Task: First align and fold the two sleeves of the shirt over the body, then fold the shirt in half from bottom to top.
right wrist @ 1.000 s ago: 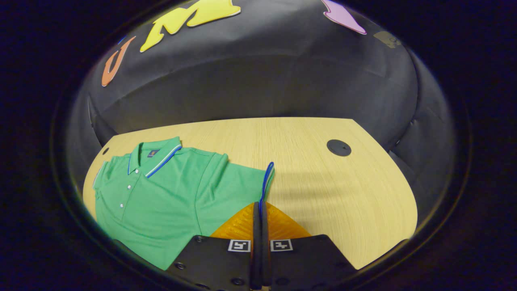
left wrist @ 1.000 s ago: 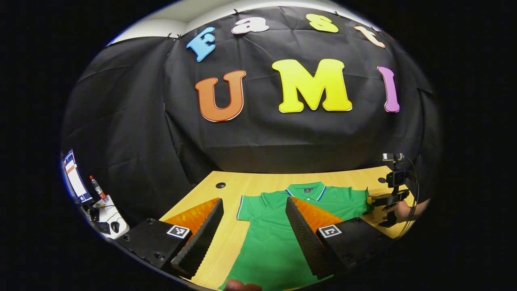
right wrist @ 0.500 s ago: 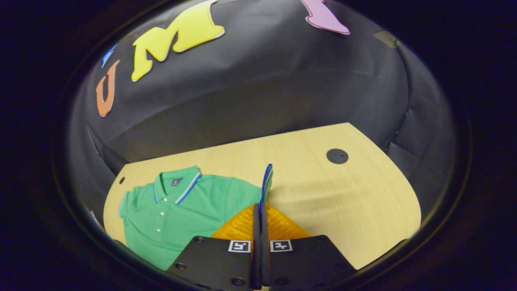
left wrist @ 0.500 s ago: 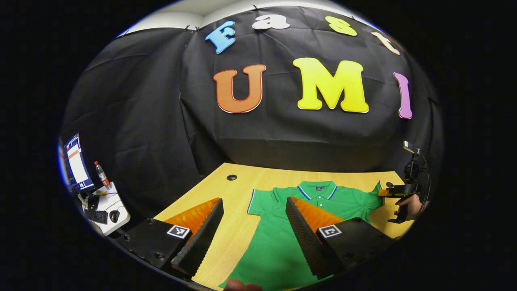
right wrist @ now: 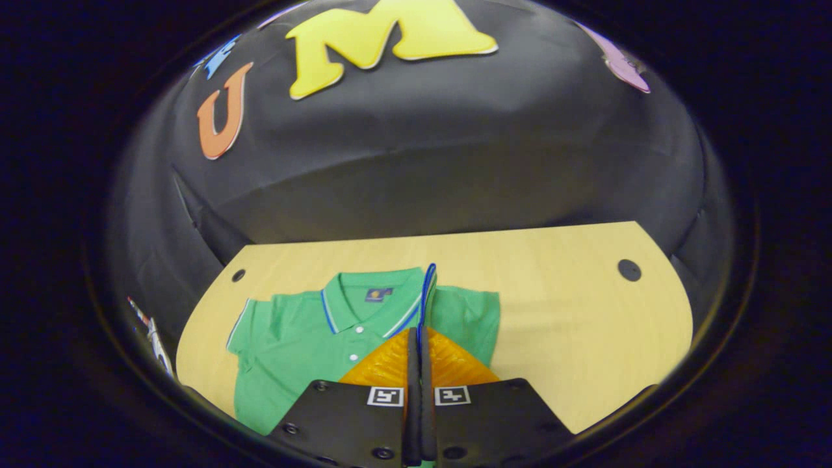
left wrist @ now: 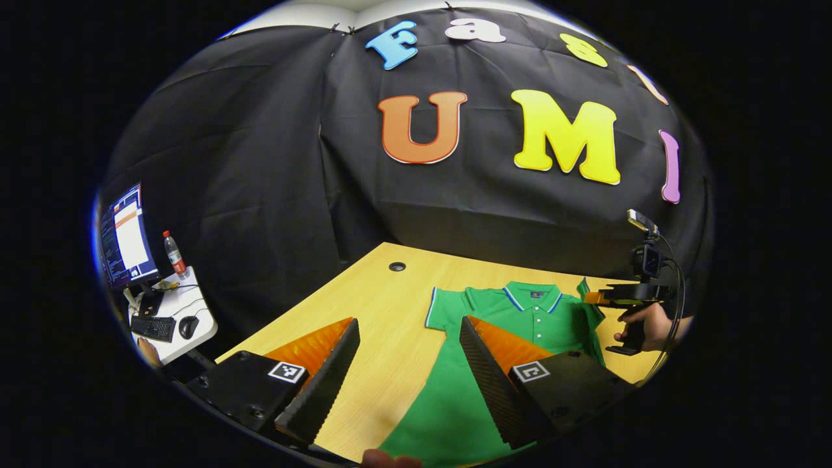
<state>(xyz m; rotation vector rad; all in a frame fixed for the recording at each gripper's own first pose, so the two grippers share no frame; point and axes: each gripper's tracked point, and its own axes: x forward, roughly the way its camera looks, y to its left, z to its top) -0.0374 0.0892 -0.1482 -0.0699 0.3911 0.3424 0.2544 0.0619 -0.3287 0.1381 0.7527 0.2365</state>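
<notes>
We are looking at a wooden surface (right wrist: 552,286) on which a green polo shirt (right wrist: 292,338) is lying face up, collar toward the booth wall, while one sleeve (right wrist: 426,292) is being carried in over the chest; the other sleeve (left wrist: 442,311) is lying flat and not yet folded. A side desk (left wrist: 179,318) with a monitor (left wrist: 123,237) and a bottle (left wrist: 174,253) is standing beyond the surface's edge. We are judging that the thin cuff could slip from the pinch and drop crooked if the fabric is dragged too far, leaving the fold out of line with the body. We are seeing the right tongs (right wrist: 419,351) pressed together on the sleeve's blue-trimmed cuff, which is standing up between them; a hand (left wrist: 650,322) is gripping that tool at the far side. The left tongs (left wrist: 409,364) are spread wide and holding nothing, hovering over the shirt's lower half.
</notes>
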